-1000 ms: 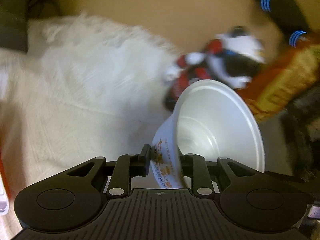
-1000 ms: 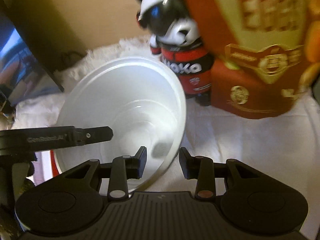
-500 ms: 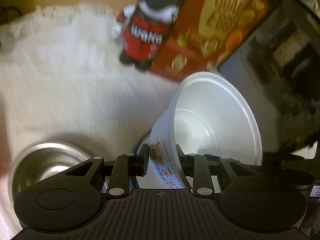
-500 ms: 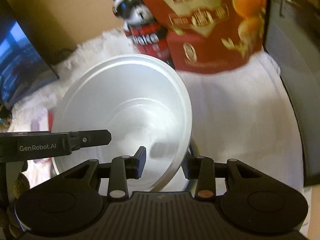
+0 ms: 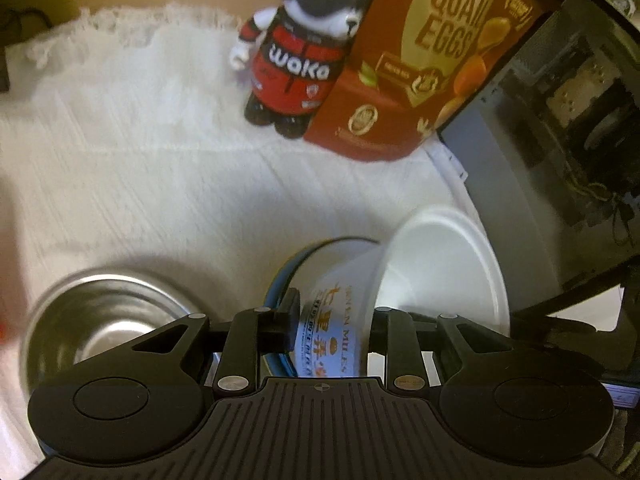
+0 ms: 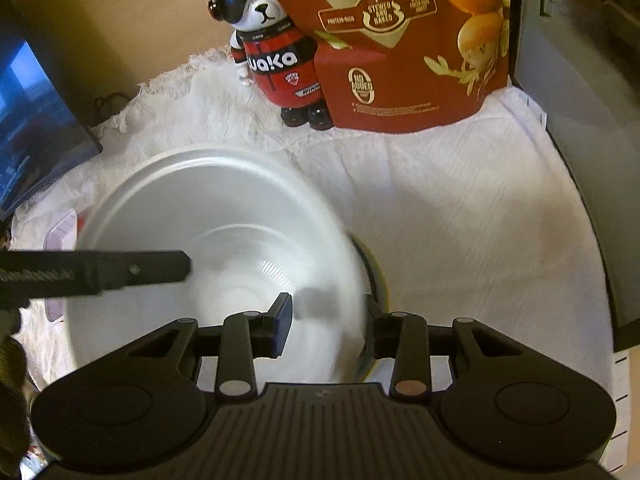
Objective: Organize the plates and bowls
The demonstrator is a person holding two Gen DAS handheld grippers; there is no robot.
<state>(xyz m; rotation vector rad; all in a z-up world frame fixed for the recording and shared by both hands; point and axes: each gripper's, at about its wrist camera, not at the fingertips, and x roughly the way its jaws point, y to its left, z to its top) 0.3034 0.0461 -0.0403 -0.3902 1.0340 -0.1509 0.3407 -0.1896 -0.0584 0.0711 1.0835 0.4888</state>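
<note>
A white paper bowl (image 5: 436, 268) with orange and blue print on its side hangs tilted over the white cloth. My left gripper (image 5: 334, 316) has the bowl's wall between its jaws, one finger outside and one inside, and they are closing on it. My right gripper (image 6: 326, 312) is shut on the opposite rim of the same bowl (image 6: 208, 216); the left gripper's finger (image 6: 120, 272) reaches in from the left. Just under the bowl lies a blue-rimmed white dish (image 5: 280, 280), mostly hidden. A steel bowl (image 5: 100, 320) stands to its left.
A panda figure in a red jacket (image 5: 304, 52) and a red quail egg box (image 5: 424, 60) stand at the back of the cloth (image 6: 460, 208). A dark open case (image 5: 560, 120) walls the right side. A screen (image 6: 36, 132) leans at the left.
Both grippers have carried the white bowl across the cloth toward the box side. The steel bowl and the blue-rimmed dish have come into view under it, and the bowl sits lower.
</note>
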